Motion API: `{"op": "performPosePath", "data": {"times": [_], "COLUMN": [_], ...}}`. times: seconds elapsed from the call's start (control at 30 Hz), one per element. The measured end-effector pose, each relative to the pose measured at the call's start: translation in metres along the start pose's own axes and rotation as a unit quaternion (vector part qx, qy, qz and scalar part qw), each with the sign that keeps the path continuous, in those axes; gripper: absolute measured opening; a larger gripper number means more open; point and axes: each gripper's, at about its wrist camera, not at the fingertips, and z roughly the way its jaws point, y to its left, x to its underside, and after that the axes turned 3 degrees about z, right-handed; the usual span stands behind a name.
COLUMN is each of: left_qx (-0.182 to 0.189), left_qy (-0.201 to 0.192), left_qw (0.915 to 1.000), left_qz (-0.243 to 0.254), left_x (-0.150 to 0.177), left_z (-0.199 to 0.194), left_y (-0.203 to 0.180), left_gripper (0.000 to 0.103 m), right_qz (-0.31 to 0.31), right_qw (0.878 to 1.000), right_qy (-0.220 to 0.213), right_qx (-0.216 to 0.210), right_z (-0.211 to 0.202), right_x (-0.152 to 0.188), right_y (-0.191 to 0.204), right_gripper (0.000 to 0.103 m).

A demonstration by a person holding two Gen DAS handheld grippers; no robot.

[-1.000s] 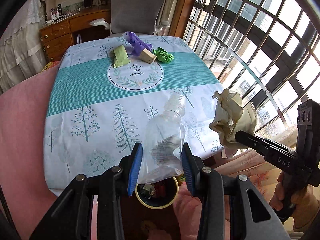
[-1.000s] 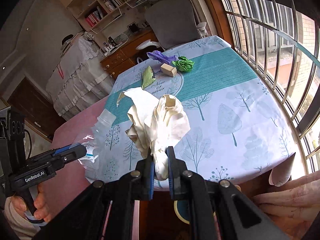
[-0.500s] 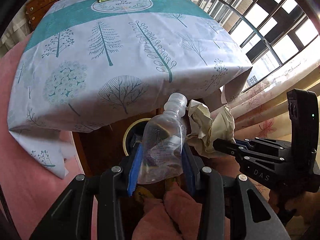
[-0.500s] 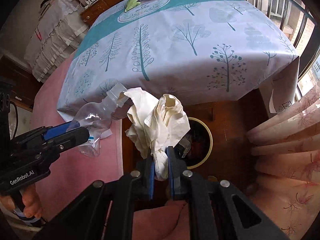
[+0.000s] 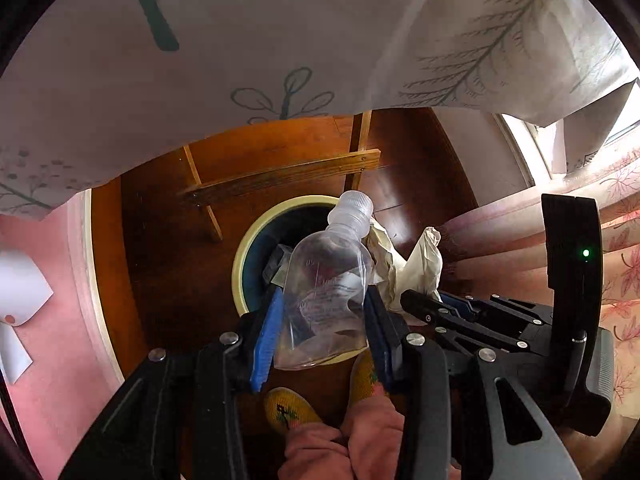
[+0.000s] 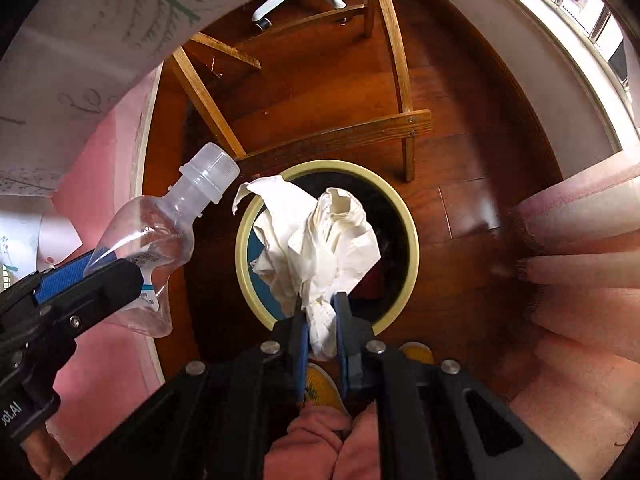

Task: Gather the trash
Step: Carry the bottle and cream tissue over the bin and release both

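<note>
Clear, thin plastic is what we hold on the left: the left gripper (image 5: 322, 330) is clamped across the belly of the squashed bottle (image 5: 326, 292), capped neck pointing forward over the yellow-rimmed bin (image 5: 256, 236) on the wooden floor (image 5: 168, 264). We judge it light, springy and slick, so gripping the dented body suits it better than the hard neck. To the right, the right gripper (image 6: 320, 334) pinches the tail of the crumpled paper (image 6: 316, 240), which hangs above the bin's mouth; it looks soft and weightless, easy to take anywhere. Those jaws have just been opening slightly, with the paper between them and, as far as we can see, touching both pads. A second ago both pieces hung over the patterned tablecloth (image 5: 280, 40); now we look beneath its edge, straight down into the bin.
</note>
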Motion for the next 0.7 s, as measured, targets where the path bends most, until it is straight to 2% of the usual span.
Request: {"op": "performPosePath", "data": {"times": [0.03,0.07,0.1,0.17,0.2,0.3,0.47,0.7], "left_qx": [-0.002,-0.001,-0.002,-0.015,-0.018,-0.033,-0.044,-0.044], "left_qy": [-0.001,0.002,0.005,-0.005,-0.01,-0.013,-0.016,-0.037], "left_qw": [1.0,1.0,1.0,0.9998,0.9997,0.9993,0.9985,0.9973], "left_qz": [0.001,0.001,0.0,-0.006,-0.008,-0.012,-0.029,-0.045], "left_x": [0.0,0.0,-0.001,0.003,0.003,0.006,0.0,-0.002], "left_z": [0.008,0.016,0.022,0.026,0.026,0.019,-0.016,-0.108], "left_y": [0.0,0.0,0.001,0.004,0.005,0.009,0.02,0.021], "left_gripper": [0.04,0.047,0.063,0.078,0.085,0.088,0.088,0.088], "right_qz": [-0.001,0.0,0.002,0.004,0.004,0.005,0.013,0.015], "right_qw": [1.0,1.0,1.0,1.0,1.0,1.0,1.0,0.999], "right_qy": [-0.001,0.001,0.003,-0.002,-0.006,-0.011,-0.024,-0.046], "right_qx": [0.004,0.007,0.008,0.004,0.004,0.005,0.006,0.005], "right_z": [0.009,0.017,0.024,0.031,0.031,0.024,-0.002,-0.1], "right_x": [-0.002,-0.01,-0.014,-0.02,-0.023,-0.034,-0.028,-0.014], "right_y": [-0.003,-0.005,-0.007,-0.011,-0.011,-0.009,-0.004,0.019], "right_gripper": [0.015,0.019,0.023,0.043,0.046,0.048,0.051,0.059]}}
